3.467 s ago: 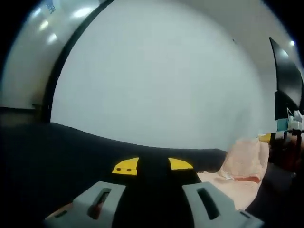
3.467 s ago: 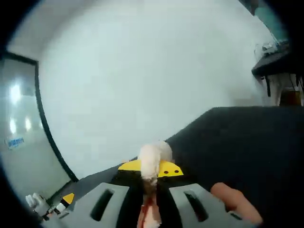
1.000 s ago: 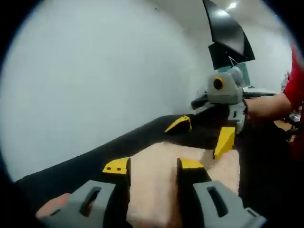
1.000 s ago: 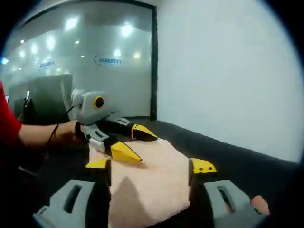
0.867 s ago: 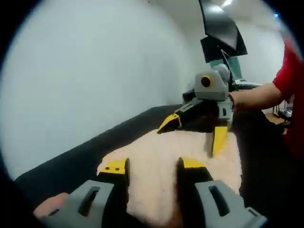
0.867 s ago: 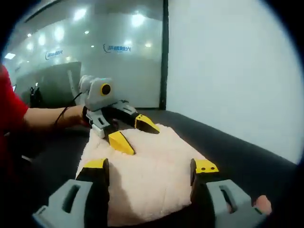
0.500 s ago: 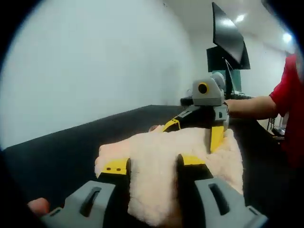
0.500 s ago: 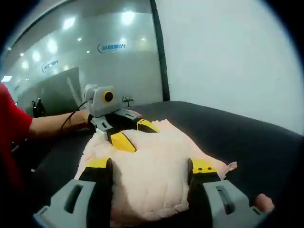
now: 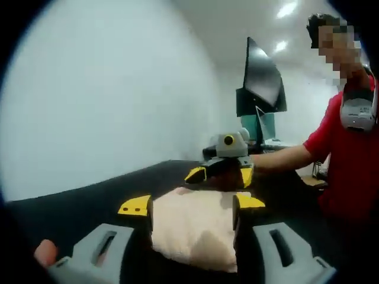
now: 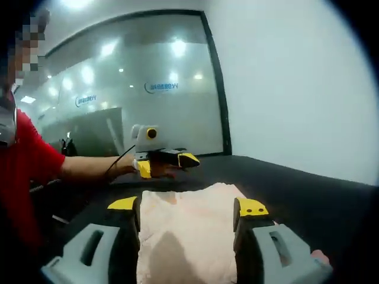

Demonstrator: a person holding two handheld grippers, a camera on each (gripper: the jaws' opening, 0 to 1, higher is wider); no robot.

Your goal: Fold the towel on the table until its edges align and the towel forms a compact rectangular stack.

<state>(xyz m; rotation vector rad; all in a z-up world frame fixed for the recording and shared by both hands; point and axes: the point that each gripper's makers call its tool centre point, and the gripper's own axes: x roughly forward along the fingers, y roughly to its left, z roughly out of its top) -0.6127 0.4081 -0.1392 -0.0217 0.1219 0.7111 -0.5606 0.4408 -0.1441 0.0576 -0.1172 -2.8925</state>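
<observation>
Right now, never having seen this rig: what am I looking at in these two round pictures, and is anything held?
No robot arm: a person in a red shirt holds a handheld two-jaw tool in each hand, with a fisheye camera on each. In the left gripper view, the left tool rises from the bottom, jaws apart; the right tool faces it from across. The right gripper view shows the reverse: right tool below, left tool beyond. A fluffy peach-pink folded towel lies on the black table between them. Both tools stand open with the towel seen between their jaws; neither grips it.

Fluffy, matt pink cloth towel (image 9: 192,228) on a smooth, matt black table (image 10: 308,195).
</observation>
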